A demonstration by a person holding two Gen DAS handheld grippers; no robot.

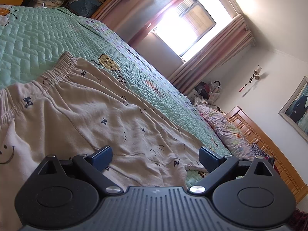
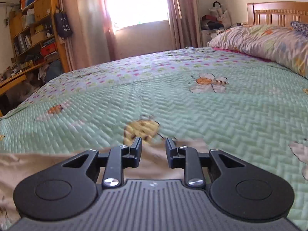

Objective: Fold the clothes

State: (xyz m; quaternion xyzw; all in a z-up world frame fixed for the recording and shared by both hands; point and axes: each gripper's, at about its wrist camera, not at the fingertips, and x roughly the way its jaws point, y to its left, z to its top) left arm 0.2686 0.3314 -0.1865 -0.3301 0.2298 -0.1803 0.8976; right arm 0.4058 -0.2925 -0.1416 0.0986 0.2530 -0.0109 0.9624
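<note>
On the left wrist view, my left gripper (image 1: 156, 158) has its jaws spread wide, holding nothing, low over the cream printed trousers (image 1: 100, 119) that lie spread on the green quilt (image 1: 38, 44). The elastic waistband (image 1: 57, 71) sits at the far end, and the fabric between my fingers is rumpled. I judge I should settle onto one edge near the hem and pinch a single clean layer, not a bunch of wrinkles.

On the right wrist view, my right gripper (image 2: 154, 152) is partly open with a narrower gap, also empty, its tips over the trousers' edge (image 2: 154, 171) where cloth meets quilt. I would match both grips at the same height along the garment, so the fold lands straight.
</note>
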